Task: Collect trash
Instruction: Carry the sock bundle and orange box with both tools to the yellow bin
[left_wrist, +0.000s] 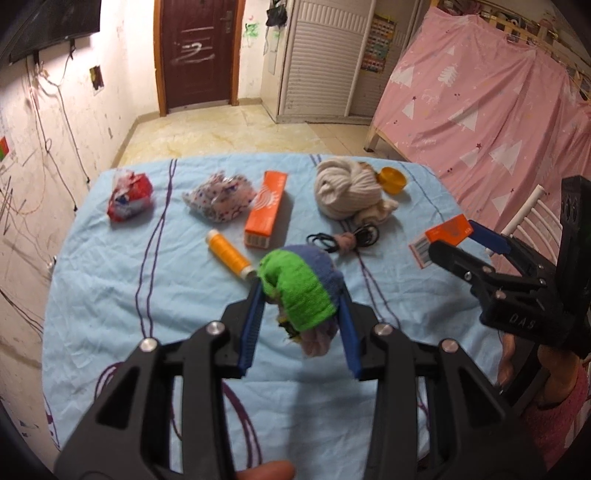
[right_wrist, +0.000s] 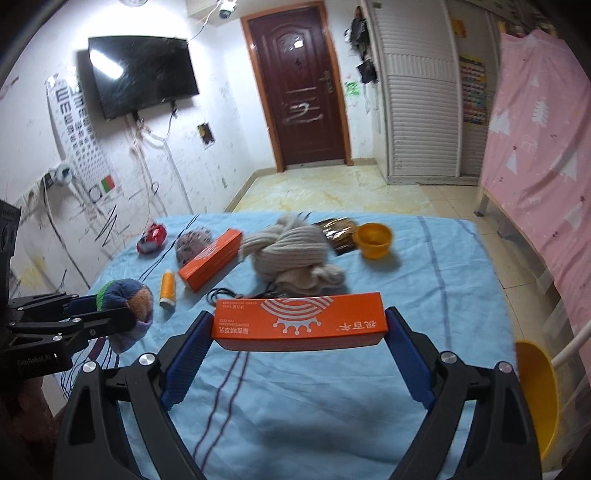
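Observation:
My left gripper (left_wrist: 301, 291) is shut on a rolled green, blue and pink cloth bundle (left_wrist: 306, 284), held above the blue-clothed table (left_wrist: 110, 295). In the right wrist view this bundle (right_wrist: 129, 299) shows at the left, in the left gripper (right_wrist: 110, 317). My right gripper (right_wrist: 298, 321) is shut on a long orange box (right_wrist: 299, 314), gripped by its two ends and lifted off the cloth. In the left wrist view the right gripper (left_wrist: 456, 236) with that box (left_wrist: 447, 230) is over the table's right edge. A red wrapper (left_wrist: 129, 197) and a dotted crumpled wrapper (left_wrist: 219, 197) lie at the back.
A second orange box (left_wrist: 266, 208), an orange thread spool (left_wrist: 229, 254), a black cable (left_wrist: 343, 240), a beige knit heap (left_wrist: 347, 190) and a yellow cup (left_wrist: 393, 179) lie on the table. A yellow bin (right_wrist: 535, 398) stands by its right side. A pink curtain (left_wrist: 480, 110) hangs beyond.

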